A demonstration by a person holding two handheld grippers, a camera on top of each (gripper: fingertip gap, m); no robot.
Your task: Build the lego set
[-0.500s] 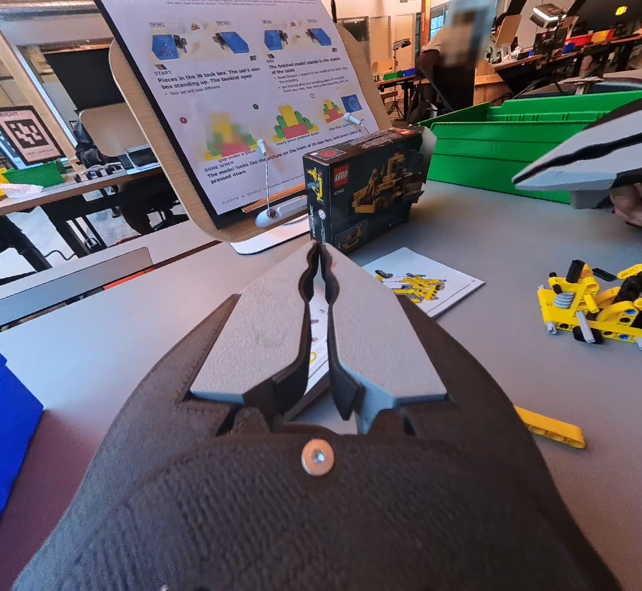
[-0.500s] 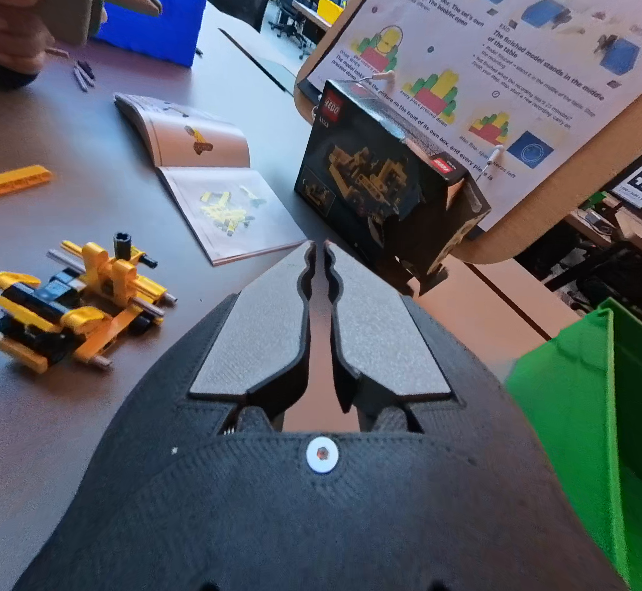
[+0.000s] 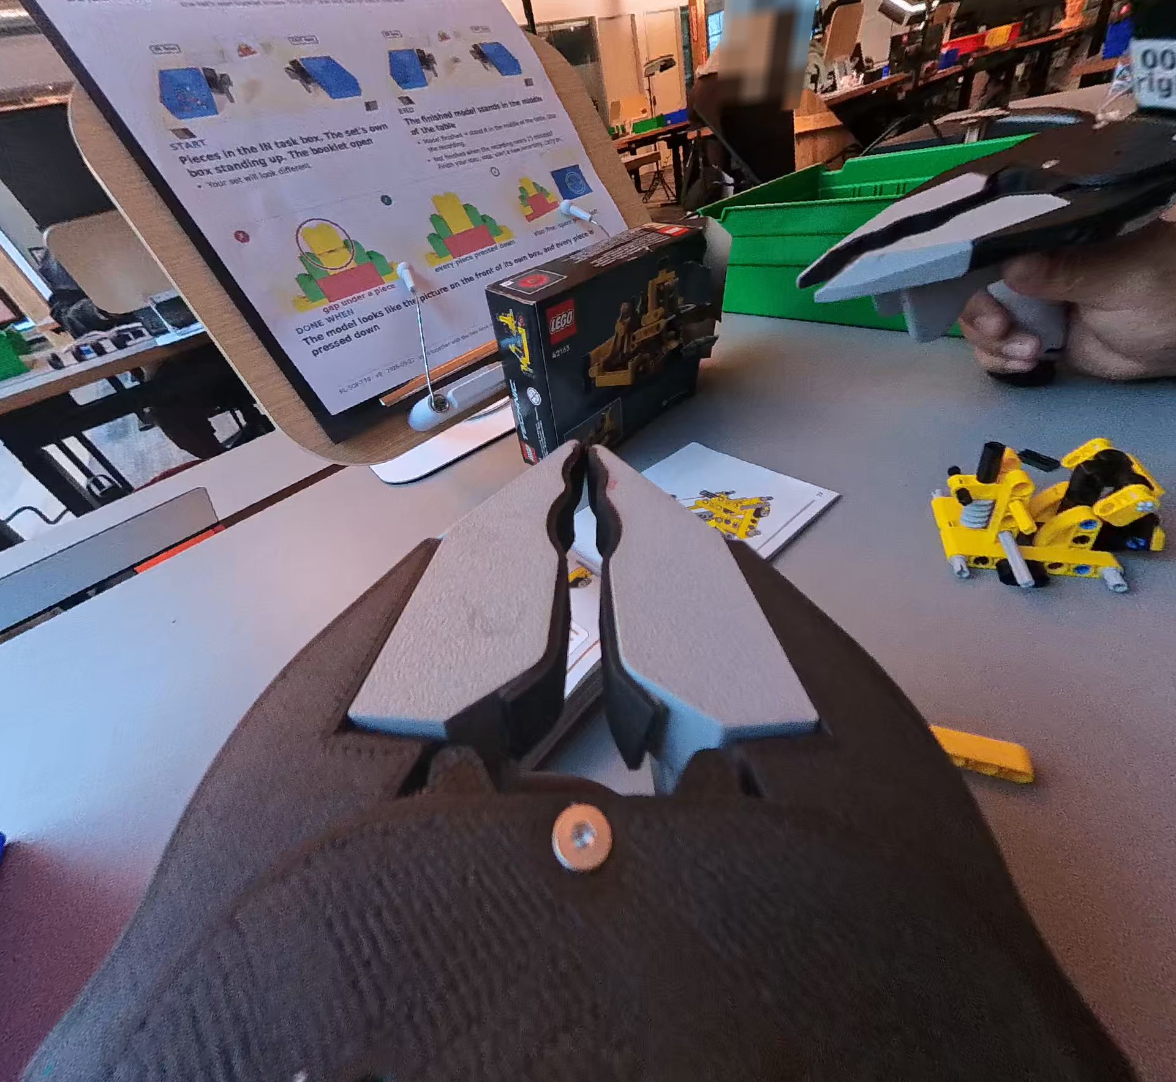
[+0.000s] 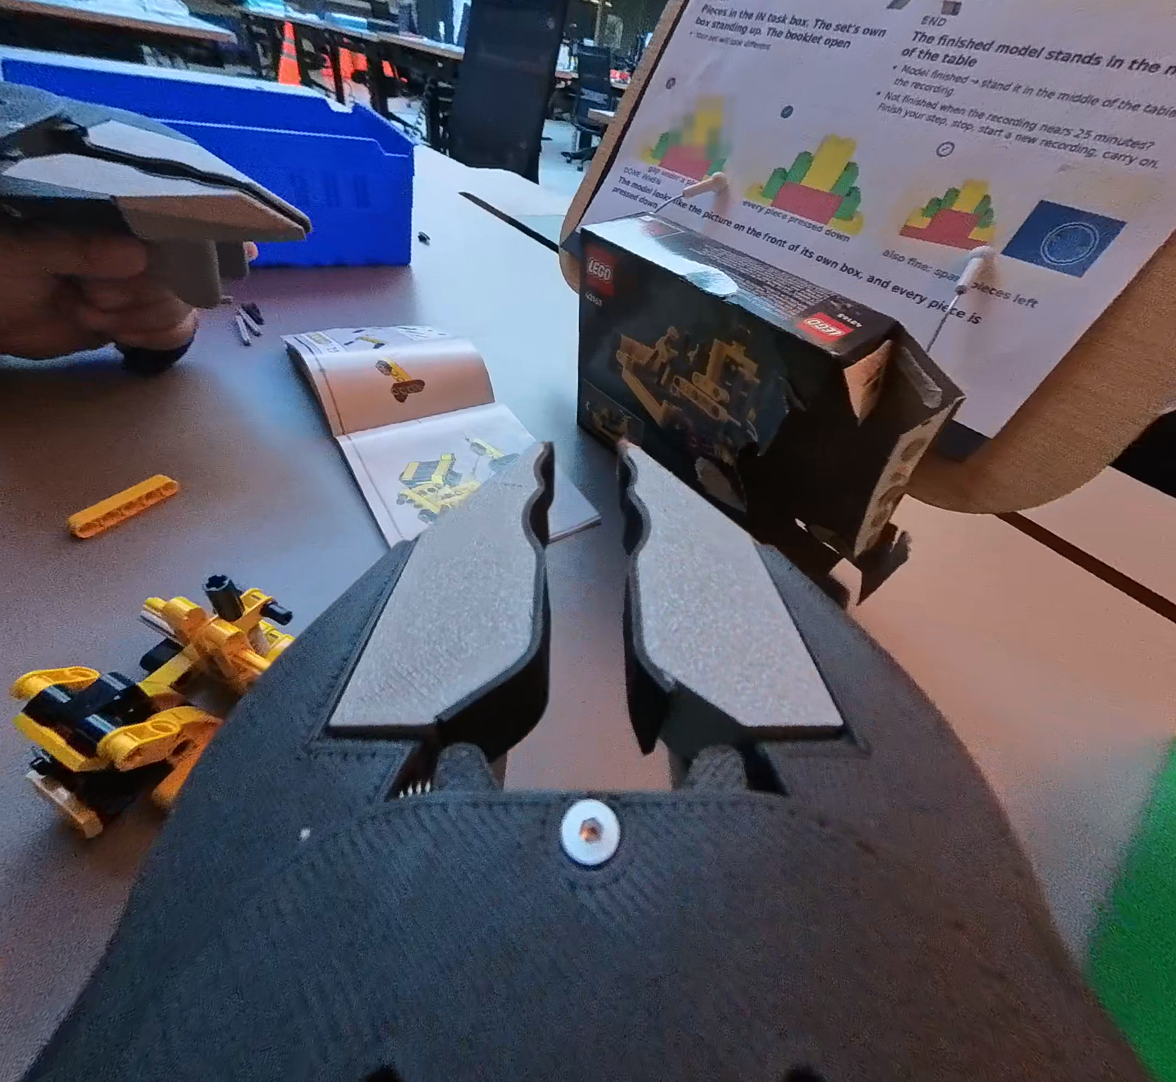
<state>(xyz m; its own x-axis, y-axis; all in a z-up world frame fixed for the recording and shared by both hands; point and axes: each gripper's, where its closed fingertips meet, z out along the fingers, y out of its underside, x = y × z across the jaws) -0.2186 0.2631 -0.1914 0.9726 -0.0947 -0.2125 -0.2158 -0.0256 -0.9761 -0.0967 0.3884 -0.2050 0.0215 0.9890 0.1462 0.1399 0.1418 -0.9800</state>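
The part-built yellow and black lego model (image 3: 1043, 511) stands on the grey table (image 3: 827, 638), right of my left gripper (image 3: 585, 453). That gripper is shut and empty, above the open booklet (image 3: 757, 498). A loose yellow beam (image 3: 983, 755) lies by its right side. My right gripper (image 4: 585, 453) is slightly open and empty, in front of the black lego box (image 4: 732, 377). The model (image 4: 127, 720) lies at its lower left, the beam (image 4: 124, 504) farther left. Each gripper shows in the other's view: the right gripper (image 3: 821, 281) and the left gripper (image 4: 299, 227), both hand-held above the table.
A wooden board with an instruction sheet (image 3: 318, 161) stands behind the box (image 3: 604, 332). A green bin (image 3: 827, 237) sits at the back right, a blue bin (image 4: 254, 142) at the far left. A few small dark pins (image 4: 248, 320) lie near the booklet (image 4: 413, 415). One gripper's finger ends stand about 20 cm off the other's.
My right gripper's jaws have opened a little and it has shifted left toward the box and booklet. The left gripper stays shut; the right gripper shows more fully in its view.
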